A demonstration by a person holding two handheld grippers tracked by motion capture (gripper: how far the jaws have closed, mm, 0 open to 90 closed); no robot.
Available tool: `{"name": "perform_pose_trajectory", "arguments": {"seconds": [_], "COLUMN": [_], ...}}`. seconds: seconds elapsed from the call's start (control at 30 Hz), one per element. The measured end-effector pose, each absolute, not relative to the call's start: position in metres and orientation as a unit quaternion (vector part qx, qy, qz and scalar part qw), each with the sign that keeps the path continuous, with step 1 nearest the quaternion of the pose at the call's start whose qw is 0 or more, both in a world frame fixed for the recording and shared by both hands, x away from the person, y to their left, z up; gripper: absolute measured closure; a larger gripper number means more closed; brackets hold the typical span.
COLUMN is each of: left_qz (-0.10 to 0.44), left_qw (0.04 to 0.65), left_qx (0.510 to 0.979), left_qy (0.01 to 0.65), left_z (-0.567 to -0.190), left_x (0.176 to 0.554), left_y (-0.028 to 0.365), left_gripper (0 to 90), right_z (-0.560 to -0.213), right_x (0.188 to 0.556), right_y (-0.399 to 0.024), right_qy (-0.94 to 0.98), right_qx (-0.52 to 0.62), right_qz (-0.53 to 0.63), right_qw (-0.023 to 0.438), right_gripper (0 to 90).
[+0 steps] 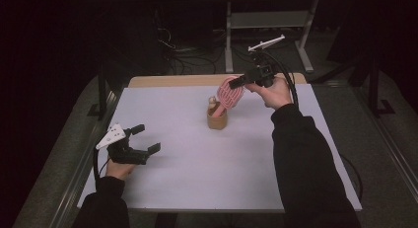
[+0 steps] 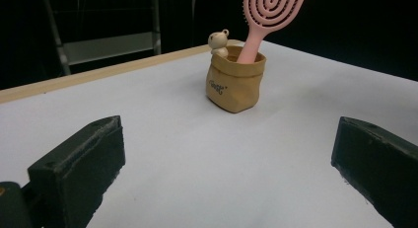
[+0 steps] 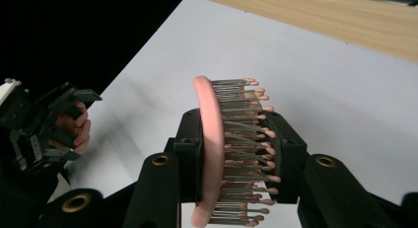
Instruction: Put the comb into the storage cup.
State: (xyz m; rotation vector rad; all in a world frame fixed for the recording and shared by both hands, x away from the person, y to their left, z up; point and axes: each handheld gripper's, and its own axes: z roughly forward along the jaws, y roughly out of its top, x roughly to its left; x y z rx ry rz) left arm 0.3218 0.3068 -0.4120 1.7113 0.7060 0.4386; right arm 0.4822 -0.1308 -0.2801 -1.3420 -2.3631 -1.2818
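Item one: your right gripper [image 1: 240, 81], held raised over the far middle of the table [image 1: 197, 178], with its jaws closed on the head of a pink hairbrush [image 1: 230, 92]. In the right gripper view the brush head [image 3: 209, 149] sits edge-on between the two jaws, one jaw pressed on its smooth back, the other against its bristles. Item two: the brush itself, leaning, its handle running down into a small tan paper-style pouch [image 1: 217, 119] that stands upright on the white tabletop, just below and to the left of that gripper in the high view. Item three: a small cream bear figure [image 2: 218, 43], seen at the pouch's rim on the side beside the handle. Item four: your left gripper [image 1: 146, 139], low at the near-left part of the table, well apart from the pouch, jaws spread wide with nothing between them; the left gripper view looks between them to the pouch [image 2: 235, 80] and the white table surface.
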Motion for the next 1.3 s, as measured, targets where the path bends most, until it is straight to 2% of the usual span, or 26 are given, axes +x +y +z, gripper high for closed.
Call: {"name": "perform_pose_trajectory", "arguments": {"seconds": [0.3, 0.73, 0.9, 1.03, 1.2, 1.3], "left_qz": [0.185, 0.182, 0.182, 0.181, 0.178, 0.177], "left_qw": [0.58, 0.578, 0.577, 0.576, 0.574, 0.575], "left_qx": [0.732, 0.735, 0.736, 0.737, 0.739, 0.738], "left_qy": [0.306, 0.305, 0.303, 0.304, 0.304, 0.305], "left_z": [-0.413, -0.414, -0.414, -0.414, -0.415, -0.415], "left_x": [0.324, 0.325, 0.325, 0.325, 0.325, 0.325], "left_y": [0.306, 0.305, 0.304, 0.304, 0.303, 0.303], "left_gripper": [0.0, 0.0, 0.0, 0.0, 0.0, 0.0], "right_z": [-0.286, -0.294, -0.295, -0.295, -0.292, -0.291], "right_x": [0.486, 0.485, 0.482, 0.48, 0.476, 0.475], "right_y": [-0.143, -0.157, -0.16, -0.162, -0.167, -0.17], "right_qy": [-0.766, -0.763, -0.768, -0.772, -0.768, -0.766], "right_qx": [-0.47, -0.475, -0.467, -0.461, -0.464, -0.473], "right_qz": [-0.429, -0.431, -0.431, -0.432, -0.441, -0.435], "right_qw": [0.088, 0.084, 0.075, 0.068, 0.03, 0.016], "right_gripper": [62.2, 58.5, 49.9, 37.9, 20.1, 14.3]}}
